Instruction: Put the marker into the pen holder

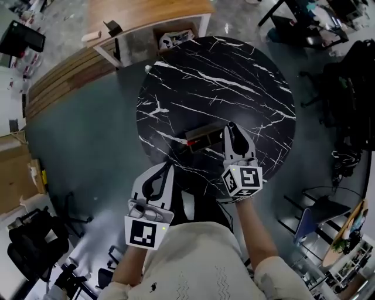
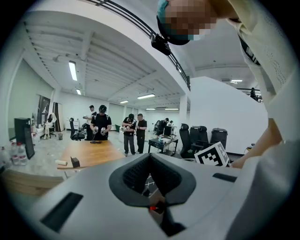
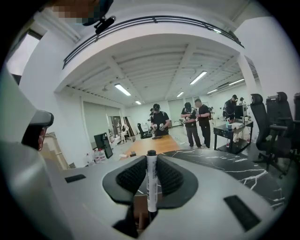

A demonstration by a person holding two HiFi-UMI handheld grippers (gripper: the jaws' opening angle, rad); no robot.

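Observation:
A white marker with a black cap (image 3: 151,187) stands upright between the jaws of my right gripper (image 3: 151,161), which is shut on it. Its lower end dips into the brown wooden pen holder (image 3: 136,212) just below the jaws. In the head view the right gripper (image 1: 229,126) hangs over the right end of the dark oblong pen holder (image 1: 204,137) on the round black marble table (image 1: 234,76); something red (image 1: 188,142) shows at the holder's left end. My left gripper (image 1: 164,167) hovers at the table's near edge, jaws together and empty (image 2: 150,163).
A wooden table (image 1: 146,14) with a cardboard box (image 1: 176,38) under it stands beyond the marble table. Black office chairs and bags (image 1: 351,88) crowd the right side, and a black bag (image 1: 32,246) lies at lower left. Several people (image 3: 194,123) stand far off.

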